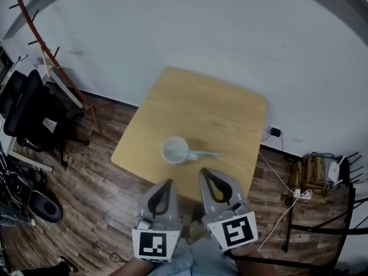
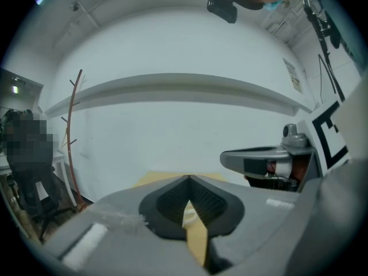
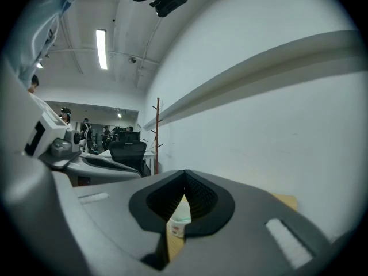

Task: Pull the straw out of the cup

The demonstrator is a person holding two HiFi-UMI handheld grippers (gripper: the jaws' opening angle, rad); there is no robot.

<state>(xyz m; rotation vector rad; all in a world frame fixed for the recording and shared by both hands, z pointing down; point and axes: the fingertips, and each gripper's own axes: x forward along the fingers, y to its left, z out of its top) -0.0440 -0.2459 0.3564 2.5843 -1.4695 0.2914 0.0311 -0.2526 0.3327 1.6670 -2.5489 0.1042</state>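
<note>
A white cup (image 1: 174,150) stands on the square wooden table (image 1: 201,108) near its front edge. A pale straw (image 1: 204,153) sticks out of the cup and leans to the right. Both grippers hover side by side at the table's near edge, short of the cup. My left gripper (image 1: 169,181) has its jaws closed tip to tip with nothing in them, as the left gripper view (image 2: 188,177) also shows. My right gripper (image 1: 204,170) is likewise shut and empty (image 3: 184,171). Through its jaw gap a bit of the cup (image 3: 180,218) shows ahead.
A black office chair (image 1: 29,114) and a wooden coat stand (image 1: 54,59) stand at the left by the white wall. A power strip with cables (image 1: 302,194) and a dark metal frame (image 1: 322,229) lie on the wood floor at the right.
</note>
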